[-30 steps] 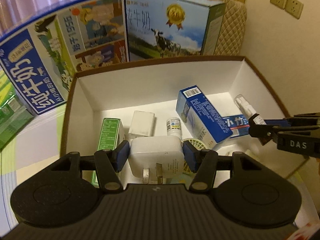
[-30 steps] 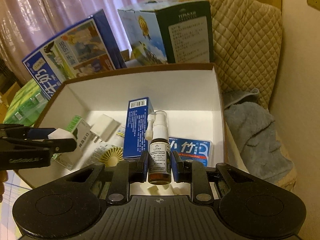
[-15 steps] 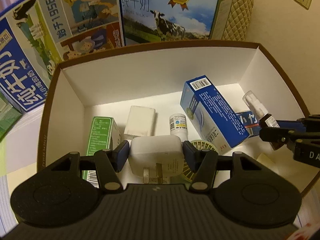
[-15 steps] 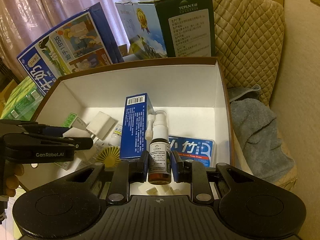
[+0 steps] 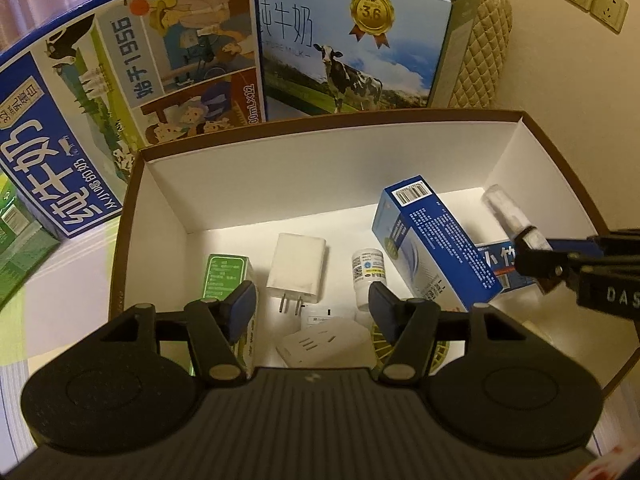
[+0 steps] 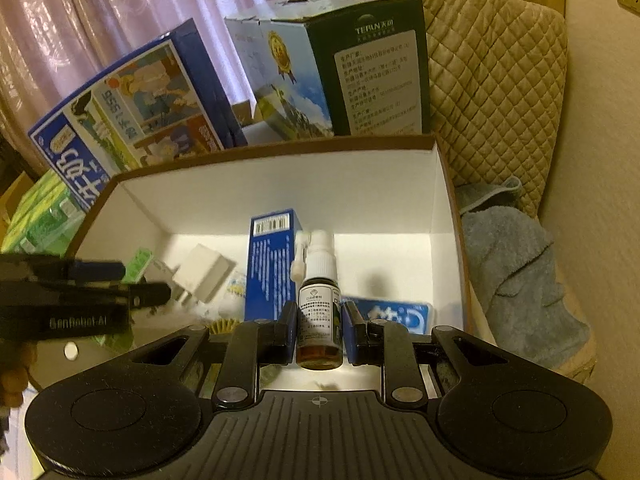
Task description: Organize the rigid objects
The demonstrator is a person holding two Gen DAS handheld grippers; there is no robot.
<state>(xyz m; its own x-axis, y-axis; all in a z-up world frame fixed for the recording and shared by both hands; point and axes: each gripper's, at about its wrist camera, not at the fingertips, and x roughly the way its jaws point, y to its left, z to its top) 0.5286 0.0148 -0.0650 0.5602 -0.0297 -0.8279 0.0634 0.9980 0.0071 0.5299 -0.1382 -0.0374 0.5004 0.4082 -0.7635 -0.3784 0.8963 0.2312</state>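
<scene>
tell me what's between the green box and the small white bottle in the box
A white charger, lying flat with prongs toward the camera, sits between the green box and bottle in the left wrist view.

**What I count in and around the box**

I see one brown-rimmed white box. Inside it I count two white plug adapters, one flat charger and one socket-faced adapter. There is one green carton, one tall blue carton, one flat blue packet, one small white bottle and one yellow-green round grille. I hold one spray bottle. Behind the box stand two milk cases.
</scene>
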